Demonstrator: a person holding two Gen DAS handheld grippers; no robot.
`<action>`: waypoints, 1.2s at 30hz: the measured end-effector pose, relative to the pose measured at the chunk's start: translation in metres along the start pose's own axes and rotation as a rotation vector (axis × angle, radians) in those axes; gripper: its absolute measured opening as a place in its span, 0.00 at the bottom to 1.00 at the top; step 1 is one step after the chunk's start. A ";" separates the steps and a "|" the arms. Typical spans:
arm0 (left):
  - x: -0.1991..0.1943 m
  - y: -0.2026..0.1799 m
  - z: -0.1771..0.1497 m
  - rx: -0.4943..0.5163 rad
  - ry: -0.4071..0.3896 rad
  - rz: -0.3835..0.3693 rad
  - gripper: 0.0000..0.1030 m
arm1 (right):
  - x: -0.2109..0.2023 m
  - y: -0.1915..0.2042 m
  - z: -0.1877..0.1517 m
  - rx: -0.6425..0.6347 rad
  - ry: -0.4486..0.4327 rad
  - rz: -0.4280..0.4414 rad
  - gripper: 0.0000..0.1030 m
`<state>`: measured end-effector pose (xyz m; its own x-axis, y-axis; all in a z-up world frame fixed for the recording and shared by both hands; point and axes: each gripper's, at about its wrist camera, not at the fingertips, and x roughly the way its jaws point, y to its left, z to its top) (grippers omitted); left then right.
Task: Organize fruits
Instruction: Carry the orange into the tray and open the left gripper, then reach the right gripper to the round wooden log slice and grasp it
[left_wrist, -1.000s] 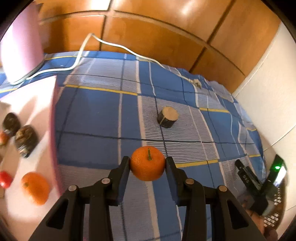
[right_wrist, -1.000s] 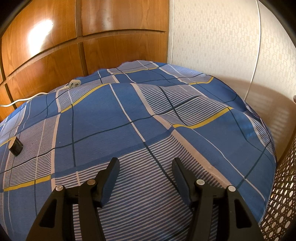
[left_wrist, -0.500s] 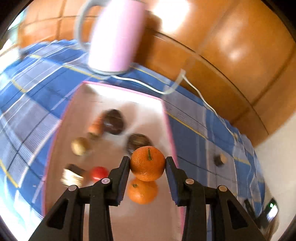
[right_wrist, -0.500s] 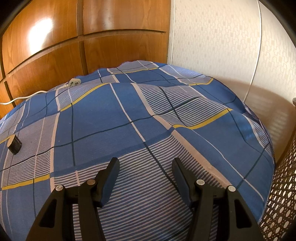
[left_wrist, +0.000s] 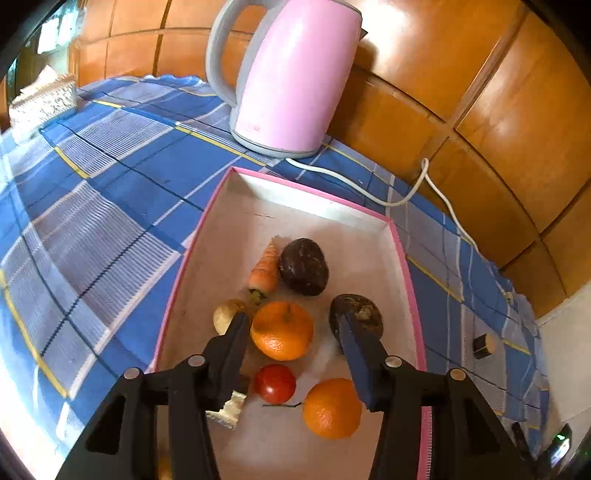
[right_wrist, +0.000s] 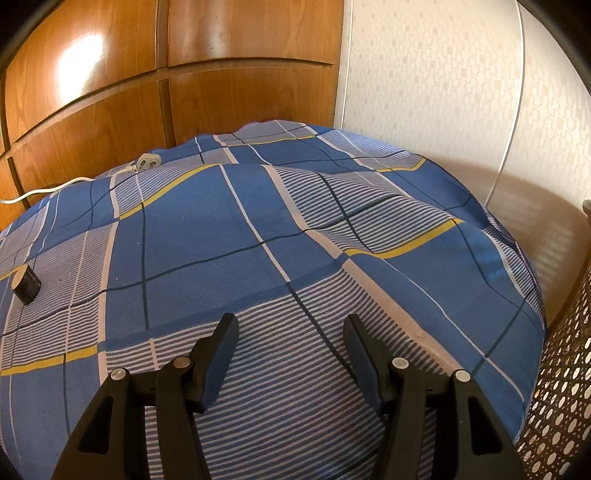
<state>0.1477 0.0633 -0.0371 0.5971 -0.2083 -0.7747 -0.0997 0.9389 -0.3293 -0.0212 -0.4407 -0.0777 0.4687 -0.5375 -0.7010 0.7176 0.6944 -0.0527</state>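
Opening over the pink-rimmed tray (left_wrist: 402, 258), the left gripper (left_wrist: 293, 330) fingers, just spread, flank an orange (left_wrist: 282, 330) lying released among the tray's produce; right gripper (right_wrist: 290, 332) fingers spread, empty, above the blue cloth (right_wrist: 192, 229)

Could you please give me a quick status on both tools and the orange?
Left tool just opened, orange loose between its fingers over the pink tray. Right tool open, nothing between. Nothing blocking.
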 end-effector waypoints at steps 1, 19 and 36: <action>-0.003 -0.001 -0.003 0.005 -0.008 0.014 0.50 | 0.000 0.000 0.000 0.000 0.000 0.000 0.58; -0.063 -0.014 -0.055 0.092 -0.102 0.078 0.61 | 0.000 -0.001 -0.001 0.000 0.000 0.001 0.58; -0.083 -0.008 -0.079 0.115 -0.115 0.094 0.67 | 0.000 0.000 -0.001 -0.004 0.001 -0.005 0.58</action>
<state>0.0363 0.0518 -0.0133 0.6774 -0.0918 -0.7299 -0.0719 0.9792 -0.1899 -0.0218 -0.4405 -0.0782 0.4641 -0.5405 -0.7018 0.7183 0.6933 -0.0590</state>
